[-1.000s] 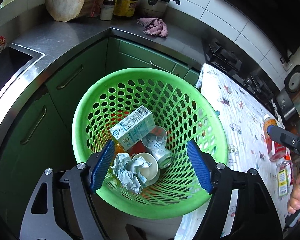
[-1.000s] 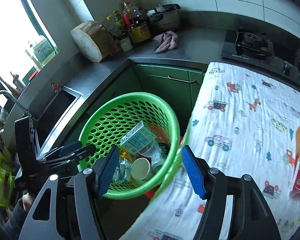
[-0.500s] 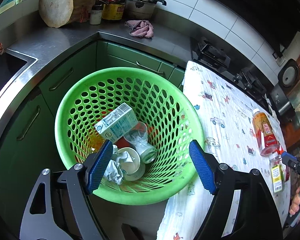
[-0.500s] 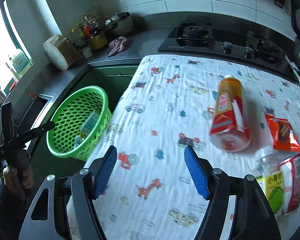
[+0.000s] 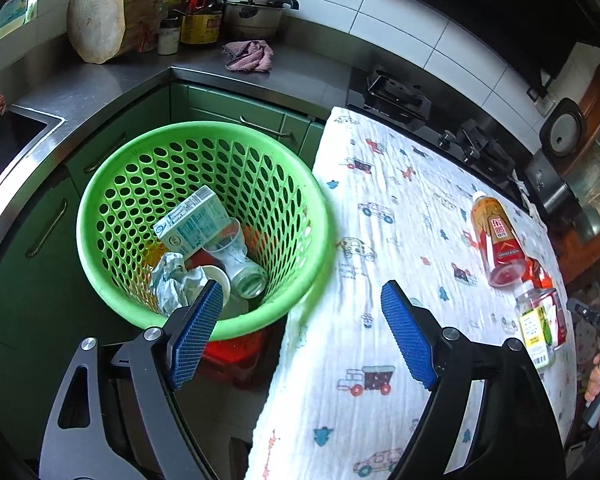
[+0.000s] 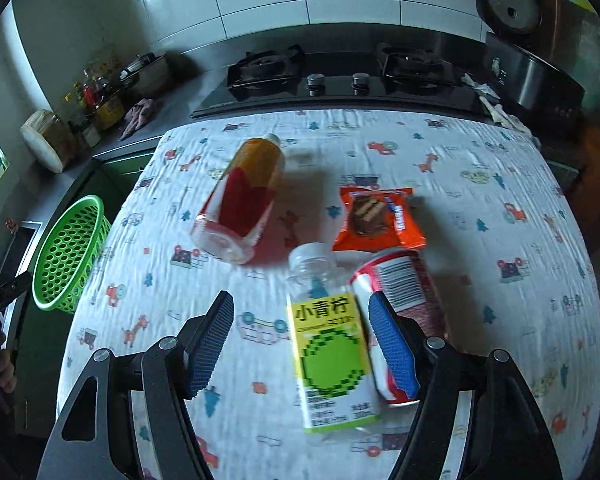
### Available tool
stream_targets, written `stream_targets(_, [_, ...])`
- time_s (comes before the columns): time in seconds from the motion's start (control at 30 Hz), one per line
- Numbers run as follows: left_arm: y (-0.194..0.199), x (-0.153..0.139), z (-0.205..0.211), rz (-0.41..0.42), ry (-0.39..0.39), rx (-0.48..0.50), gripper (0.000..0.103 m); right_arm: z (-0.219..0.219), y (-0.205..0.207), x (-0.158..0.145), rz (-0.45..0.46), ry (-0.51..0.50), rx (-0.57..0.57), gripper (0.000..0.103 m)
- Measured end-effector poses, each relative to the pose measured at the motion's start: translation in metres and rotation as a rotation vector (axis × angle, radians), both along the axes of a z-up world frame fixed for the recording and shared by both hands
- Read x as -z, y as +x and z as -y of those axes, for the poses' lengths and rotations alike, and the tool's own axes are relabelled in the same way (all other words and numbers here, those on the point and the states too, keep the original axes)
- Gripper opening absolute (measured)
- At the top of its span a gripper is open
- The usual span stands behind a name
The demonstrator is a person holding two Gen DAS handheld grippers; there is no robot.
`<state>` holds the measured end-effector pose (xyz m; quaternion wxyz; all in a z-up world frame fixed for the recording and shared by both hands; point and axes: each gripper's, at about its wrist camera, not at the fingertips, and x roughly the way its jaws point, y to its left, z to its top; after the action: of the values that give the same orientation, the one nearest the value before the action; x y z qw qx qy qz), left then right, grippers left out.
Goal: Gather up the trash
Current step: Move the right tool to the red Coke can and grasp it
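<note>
right claw (image 6: 300, 344) spread above clear plastic bottle with yellow-green label (image 6: 330, 354) | left claw (image 5: 302, 334) spread, empty | straddle label squarely, avoid neighbouring red can (image 6: 400, 292) | then green perforated basket (image 5: 204, 168)

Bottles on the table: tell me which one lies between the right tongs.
The clear bottle with the yellow-green label. It lies between the open right tongs; the orange-and-red bottle lies farther off toward the green basket, well outside them.
</note>
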<state>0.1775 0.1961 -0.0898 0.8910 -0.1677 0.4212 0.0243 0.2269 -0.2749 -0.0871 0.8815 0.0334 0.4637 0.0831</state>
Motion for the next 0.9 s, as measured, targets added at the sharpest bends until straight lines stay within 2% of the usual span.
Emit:
stream_targets(0.3, [-0.016,-0.010,0.061,0.003,-0.002,0.031,0.081,0.037,0.013,0.024,-0.074,0.002,-0.019,0.068])
stream_targets(0.47, [-0.021,-0.011,0.096,-0.004,-0.004,0.060,0.081,0.044,0.018,0.035,-0.083,-0.038,-0.044,0.066])
stream_targets(0.67, [-0.022,-0.012,0.141,-0.020,-0.006,0.117,0.081,0.061,0.023,0.049,-0.136,-0.024,-0.062,0.064])
stream_targets(0.9, [-0.014,-0.007,0.190,-0.044,-0.010,0.191,0.081,0.062,0.024,0.056,-0.145,-0.006,-0.104,0.064])
